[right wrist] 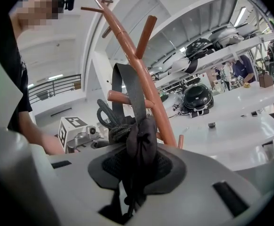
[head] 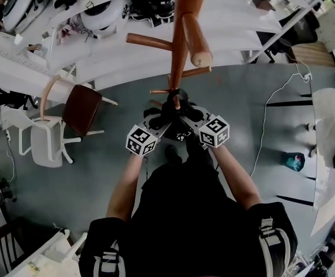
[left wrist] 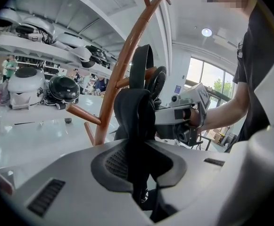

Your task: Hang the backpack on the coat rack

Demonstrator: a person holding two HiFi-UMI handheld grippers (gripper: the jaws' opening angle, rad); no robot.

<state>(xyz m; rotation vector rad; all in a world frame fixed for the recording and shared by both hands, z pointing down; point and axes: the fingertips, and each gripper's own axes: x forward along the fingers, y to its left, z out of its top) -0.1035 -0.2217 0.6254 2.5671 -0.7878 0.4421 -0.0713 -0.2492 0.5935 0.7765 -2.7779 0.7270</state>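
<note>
clamping bunched black backpack | both jaws pinching its fabric | beside brown coat rack

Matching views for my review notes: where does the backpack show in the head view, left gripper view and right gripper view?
Head view: backpack, dark bundle at centre.
Left gripper view: centre, black fabric rising from the jaws.
Right gripper view: centre, bunched fabric between the jaws.
Shared landmark: the brown coat rack.
</note>
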